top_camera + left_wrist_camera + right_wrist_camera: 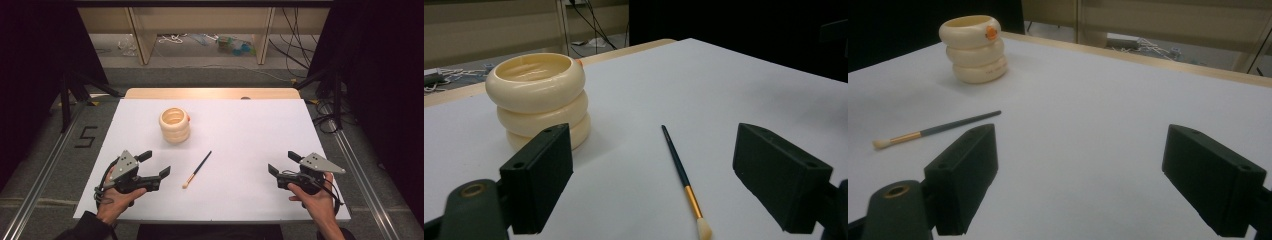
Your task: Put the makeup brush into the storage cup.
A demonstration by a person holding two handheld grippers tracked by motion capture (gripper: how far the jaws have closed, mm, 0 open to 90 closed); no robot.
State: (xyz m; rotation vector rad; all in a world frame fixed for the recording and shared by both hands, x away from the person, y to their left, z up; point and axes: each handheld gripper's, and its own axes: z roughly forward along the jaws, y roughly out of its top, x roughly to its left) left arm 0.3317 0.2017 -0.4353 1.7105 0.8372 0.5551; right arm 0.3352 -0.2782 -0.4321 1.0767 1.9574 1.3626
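Observation:
A cream ribbed holder (175,125) made of three stacked rings stands upright on the white table (250,125), left of centre; its mouth is open and an orange mark shows on its rim (992,33). A thin dark-handled paintbrush (198,169) lies flat in front of it, pale bristle tip toward me. My left gripper (158,163) rests low at the near left, open and empty, the brush (681,169) lying ahead between its jaws' line of sight and the holder (538,100) at its left. At the near right my right gripper (281,163) stands open and empty, well apart from the brush (933,130) and holder (974,49).
The wooden table edge (210,93) runs along the far side. Beyond it stand wooden shelf legs (142,45) with cables and clutter on the floor. Metal rails (45,170) flank the table on both sides. Dark curtains close off left and right.

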